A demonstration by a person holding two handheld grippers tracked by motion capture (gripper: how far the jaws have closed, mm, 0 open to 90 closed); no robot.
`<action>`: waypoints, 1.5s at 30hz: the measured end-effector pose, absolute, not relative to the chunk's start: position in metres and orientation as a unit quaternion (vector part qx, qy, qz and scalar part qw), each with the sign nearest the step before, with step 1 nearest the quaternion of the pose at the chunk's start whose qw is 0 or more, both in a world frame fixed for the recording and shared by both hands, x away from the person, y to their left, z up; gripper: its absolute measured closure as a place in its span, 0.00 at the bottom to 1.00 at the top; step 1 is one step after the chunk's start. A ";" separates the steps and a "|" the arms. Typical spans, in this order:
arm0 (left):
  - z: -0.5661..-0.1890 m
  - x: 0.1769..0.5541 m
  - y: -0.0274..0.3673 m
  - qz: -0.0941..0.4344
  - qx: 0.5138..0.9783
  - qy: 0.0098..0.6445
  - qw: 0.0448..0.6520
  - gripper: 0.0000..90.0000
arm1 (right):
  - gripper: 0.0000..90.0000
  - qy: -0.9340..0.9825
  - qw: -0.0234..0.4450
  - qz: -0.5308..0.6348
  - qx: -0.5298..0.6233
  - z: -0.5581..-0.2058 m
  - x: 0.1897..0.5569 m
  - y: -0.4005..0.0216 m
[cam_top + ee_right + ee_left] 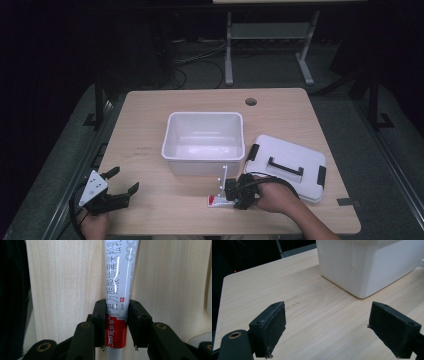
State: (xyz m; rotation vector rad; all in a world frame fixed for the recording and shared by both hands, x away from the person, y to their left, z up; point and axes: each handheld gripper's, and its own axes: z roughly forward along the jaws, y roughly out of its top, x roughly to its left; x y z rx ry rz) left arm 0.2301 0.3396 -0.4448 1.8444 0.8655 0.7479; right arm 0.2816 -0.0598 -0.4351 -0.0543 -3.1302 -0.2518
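1. Right tongs [116, 325]: the jaws stand narrow, one pad on each flank of the ointment tube [117, 290], gripping it near the red-banded end. In the high view these tongs [239, 192] sit at 6 o'clock of the tabletop [150, 150], with the tube [218, 201] lying flat on the wood just at their 9 o'clock side.

2. Handling of the tube: judged light and soft-walled. The skin is glossy, white and silver with printed characters and a red band, so it is likely slippery and will dent under pressure. Hold it across its width near the stiffer end and apply only moderate force. A grip at mid-length would probably buckle it or push out its contents.

3. Left tongs [327, 330]: the jaws stand wide apart with nothing between them. The pads are black, matte and slightly frayed. In the high view they [117, 187] rest at 8 o'clock of the tabletop, well apart from the tube.

4. Tabletop: pale wood-grain laminate, smooth, flat and low in friction.

5. Storage bin [205, 142]: white rigid plastic, rectangular with rounded corners, open and empty, near the centre of the tabletop, at 12 o'clock from the tube.

6. Lid [287, 167]: white plastic with a black handle and black side latches, lying flat at 3 o'clock of the bin, just beside the right hand.
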 end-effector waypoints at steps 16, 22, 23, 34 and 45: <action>-0.445 0.230 0.339 0.306 0.751 0.352 0.467 0.15 | 0.77 -0.997 0.007 -0.075 -0.007 -0.432 0.279 -0.056; -0.445 0.230 0.339 0.307 0.752 0.351 0.466 0.15 | 0.77 -0.997 0.010 -0.082 -0.002 -0.424 0.281 -0.054; -0.445 0.230 0.339 0.307 0.752 0.351 0.466 0.15 | 0.77 -0.997 0.010 -0.082 -0.002 -0.424 0.281 -0.054; -0.445 0.230 0.340 0.307 0.751 0.352 0.466 0.15 | 0.77 -0.996 0.013 -0.084 0.003 -0.411 0.282 -0.050; -0.445 0.230 0.339 0.307 0.752 0.351 0.465 0.15 | 0.77 -0.996 0.008 -0.093 0.011 -0.392 0.284 -0.048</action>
